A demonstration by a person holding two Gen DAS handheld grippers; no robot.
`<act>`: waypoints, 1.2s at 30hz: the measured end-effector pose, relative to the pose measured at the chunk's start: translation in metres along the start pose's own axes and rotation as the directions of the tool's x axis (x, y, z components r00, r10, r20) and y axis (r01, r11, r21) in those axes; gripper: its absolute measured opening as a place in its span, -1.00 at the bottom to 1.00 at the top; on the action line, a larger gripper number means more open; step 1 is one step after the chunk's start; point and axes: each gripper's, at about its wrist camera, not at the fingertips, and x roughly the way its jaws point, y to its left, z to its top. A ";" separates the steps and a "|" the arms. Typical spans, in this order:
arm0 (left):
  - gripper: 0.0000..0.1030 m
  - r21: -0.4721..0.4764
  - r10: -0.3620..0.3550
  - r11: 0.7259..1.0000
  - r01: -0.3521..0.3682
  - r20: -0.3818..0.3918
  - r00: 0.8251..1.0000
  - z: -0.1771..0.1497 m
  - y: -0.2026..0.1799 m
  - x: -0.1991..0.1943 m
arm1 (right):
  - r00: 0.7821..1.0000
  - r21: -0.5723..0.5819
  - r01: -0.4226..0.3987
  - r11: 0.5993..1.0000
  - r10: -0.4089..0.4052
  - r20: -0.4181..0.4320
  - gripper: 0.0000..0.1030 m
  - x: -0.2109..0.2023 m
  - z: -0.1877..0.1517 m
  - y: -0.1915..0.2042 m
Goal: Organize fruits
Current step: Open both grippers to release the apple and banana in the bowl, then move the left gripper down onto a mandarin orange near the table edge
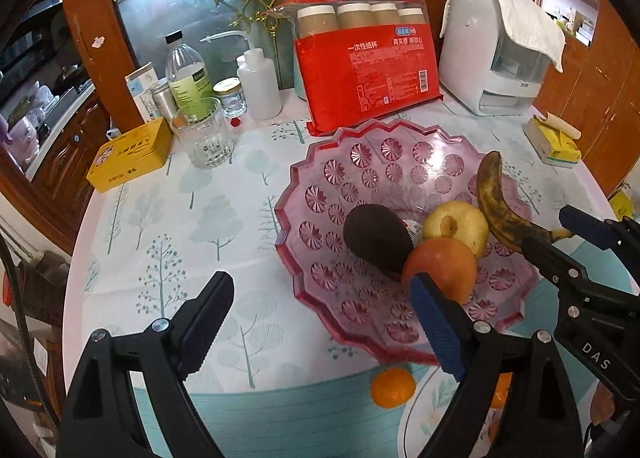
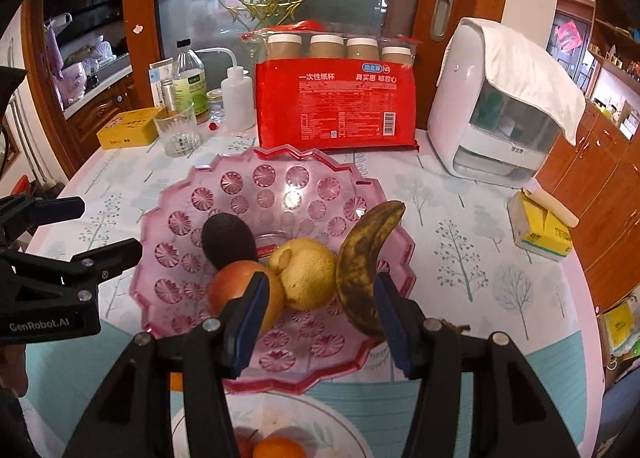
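Note:
A pink plastic fruit bowl (image 1: 352,162) (image 2: 256,182) holds a dark avocado (image 1: 376,242) (image 2: 228,240), a yellow pear-like fruit (image 1: 456,226) (image 2: 308,274), an orange-red apple (image 1: 440,266) (image 2: 240,290) and a brown-spotted banana (image 1: 496,206) (image 2: 364,266). My left gripper (image 1: 320,326) is open and empty at the bowl's near left rim. My right gripper (image 2: 316,322) (image 1: 560,230) is open over the bowl's near edge, its fingers either side of the banana's stem end. A mandarin (image 1: 392,386) lies beside a white plate (image 2: 328,422) that holds another mandarin (image 2: 280,450).
Behind the bowl stand a red pack of paper cups (image 1: 368,70), a white appliance under a cloth (image 1: 496,50), a glass (image 1: 202,138), bottles (image 1: 188,74), a yellow tin (image 1: 128,154) and a tissue box (image 1: 552,142). The table edge curves close on the left.

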 end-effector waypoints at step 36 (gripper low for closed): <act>0.73 -0.050 -0.015 0.999 0.018 0.074 0.997 -0.094 -0.034 -0.124 | 0.994 0.059 -0.105 0.993 0.104 0.019 0.06 -0.118 -0.070 -0.003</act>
